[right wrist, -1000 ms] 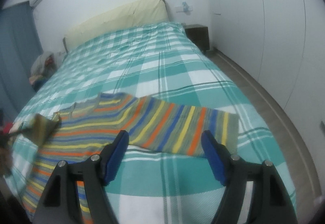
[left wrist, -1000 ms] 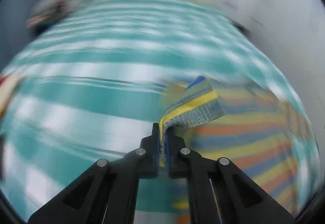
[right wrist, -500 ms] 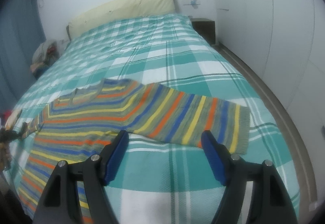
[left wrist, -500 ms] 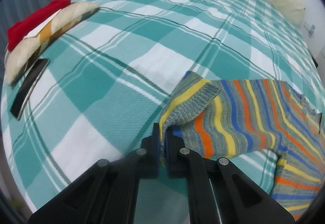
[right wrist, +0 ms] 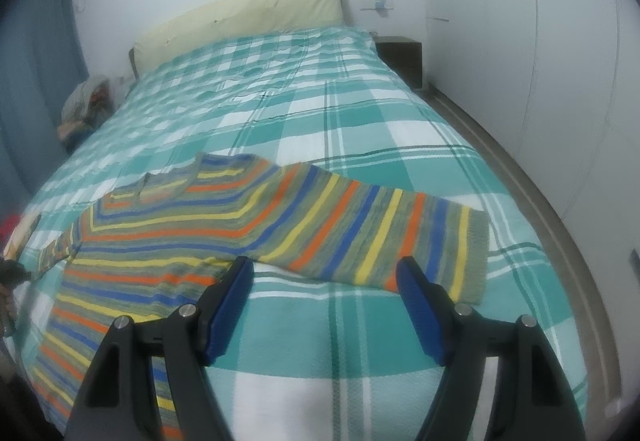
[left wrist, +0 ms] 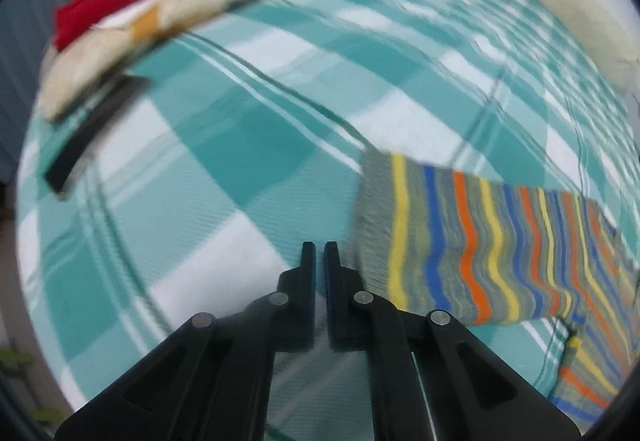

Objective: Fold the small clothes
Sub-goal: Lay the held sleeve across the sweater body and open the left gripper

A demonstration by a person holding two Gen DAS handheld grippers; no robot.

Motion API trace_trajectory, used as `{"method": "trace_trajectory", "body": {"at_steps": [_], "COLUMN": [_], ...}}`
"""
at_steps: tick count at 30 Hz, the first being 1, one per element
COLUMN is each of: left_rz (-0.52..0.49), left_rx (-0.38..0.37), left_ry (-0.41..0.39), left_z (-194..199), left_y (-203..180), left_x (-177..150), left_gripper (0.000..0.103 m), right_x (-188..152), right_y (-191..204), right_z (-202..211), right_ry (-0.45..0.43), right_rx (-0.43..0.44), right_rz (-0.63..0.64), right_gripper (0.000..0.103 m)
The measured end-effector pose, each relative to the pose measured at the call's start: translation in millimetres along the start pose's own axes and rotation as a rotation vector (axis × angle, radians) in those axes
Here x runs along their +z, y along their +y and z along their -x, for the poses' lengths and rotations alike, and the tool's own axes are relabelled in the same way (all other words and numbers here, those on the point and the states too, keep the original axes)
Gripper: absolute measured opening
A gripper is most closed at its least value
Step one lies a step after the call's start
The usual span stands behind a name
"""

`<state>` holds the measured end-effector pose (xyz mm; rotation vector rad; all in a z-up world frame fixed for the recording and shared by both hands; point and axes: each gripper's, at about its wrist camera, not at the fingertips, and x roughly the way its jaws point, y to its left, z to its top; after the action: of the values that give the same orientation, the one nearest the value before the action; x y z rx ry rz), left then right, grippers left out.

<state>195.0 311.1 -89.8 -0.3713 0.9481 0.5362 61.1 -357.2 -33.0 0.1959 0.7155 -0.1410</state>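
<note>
Striped sweater (right wrist: 224, 241) lies flat on the plaid bedspread (right wrist: 320, 121); no label or writing legible. Left to right: my left claw (left wrist: 319, 249) is closed and empty beside the cuff (left wrist: 376, 217), which it gripped half a second ago. My right claw (right wrist: 326, 273) holds steady, wide open, empty, above the other sleeve (right wrist: 380, 237).

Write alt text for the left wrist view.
The left tongs, shut and empty, hover over a teal plaid bedspread beside the cuff of a striped sweater sleeve. A folded cream and red garment pile and a dark flat object lie farther back; the image is blurred.
</note>
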Motion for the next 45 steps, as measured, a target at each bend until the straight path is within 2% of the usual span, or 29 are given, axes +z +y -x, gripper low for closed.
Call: {"method": "trace_trajectory", "body": {"at_steps": [2,3,4,6,7,8,10,12,14,16,18,21,24,29,32,35,38,43,44,45], "left_rz": [-0.009,-0.030,-0.046,-0.105,-0.148,-0.177,-0.232,-0.219,-0.169,-0.133,-0.103,-0.077,-0.105,-0.248,-0.353,-0.460,-0.495,-0.546,-0.556,-0.551], "left_rx": [-0.005,-0.032,-0.053,-0.092,-0.087,-0.078,-0.015,0.042,0.075,0.142,0.150,0.092,-0.014,-0.225,-0.286,-0.304,-0.323,-0.258,-0.244,-0.235], "left_ry": [-0.047,-0.074,-0.083,-0.098,-0.095,-0.081,0.005,0.053,0.045,0.020,0.003,-0.037,-0.082,-0.186,-0.236,-0.255,-0.232,-0.175,-0.145,-0.080], "left_z": [9.1,14.1,15.7,14.0,9.4,3.5,-20.1,-35.2,-35.0,-28.8,-22.1,-6.0,20.6,74.4,92.2,100.3,94.2,56.0,44.8,27.0], "left_y": [-1.7,-7.8,-12.8,-30.9,-41.7,-47.4,-58.0,-51.7,-39.7,-27.0,-19.7,-18.5,-35.1,-87.8,-117.5,-148.8,-164.3,-179.5,-179.9,-178.0], "left_x": [1.5,2.1,1.9,0.0,-2.1,-2.7,-6.4,-6.9,-2.0,3.2,4.3,3.7,-2.4,-27.1,-41.8,-60.0,-72.1,-87.8,-89.3,-89.4], "left_gripper": [0.018,0.035,0.056,0.077,0.080,0.080,0.079,0.079,0.081,0.081,0.080,0.080,0.082,0.092,0.094,0.097,0.098,0.098,0.098,0.098], "right_x": [0.5,0.7,0.7,-0.3,-1.1,-1.7,-3.0,-3.5,-3.7,-3.4,-3.1,-2.6,-2.5,-8.5,-12.2,-13.3,-13.9,-19.7,-20.8,-22.0], "right_y": [0.2,1.1,2.0,4.0,5.4,6.5,8.2,6.2,1.0,-5.9,-11.8,-17.2,-17.5,-7.2,4.5,14.8,21.7,28.9,30.2,31.9], "right_z": [0.3,-1.2,-2.6,-7.1,-9.7,-11.7,-14.3,-15.3,-15.3,-15.1,-16.1,-17.5,-18.0,-24.4,-26.2,-26.1,-25.8,-35.8,-37.5,-39.3], "right_ry": [-0.007,-0.004,0.000,0.012,0.019,0.024,0.030,0.032,0.032,0.033,0.040,0.052,0.051,0.062,0.055,0.028,0.006,0.019,0.019,0.020], "right_rx": [-0.004,-0.005,-0.004,-0.002,-0.003,-0.005,-0.014,-0.023,-0.031,-0.042,-0.051,-0.056,-0.059,-0.103,-0.134,-0.179,-0.211,-0.198,-0.193,-0.185], "right_rz": [0.001,0.004,0.006,0.009,0.013,0.017,0.026,0.027,0.017,0.002,-0.012,-0.031,-0.025,0.049,0.095,0.149,0.176,0.198,0.202,0.205], "right_gripper": [0.073,0.073,0.073,0.073,0.073,0.073,0.073,0.073,0.073,0.073,0.073,0.073,0.073,0.073,0.073,0.074,0.080,0.081,0.081,0.081]}}
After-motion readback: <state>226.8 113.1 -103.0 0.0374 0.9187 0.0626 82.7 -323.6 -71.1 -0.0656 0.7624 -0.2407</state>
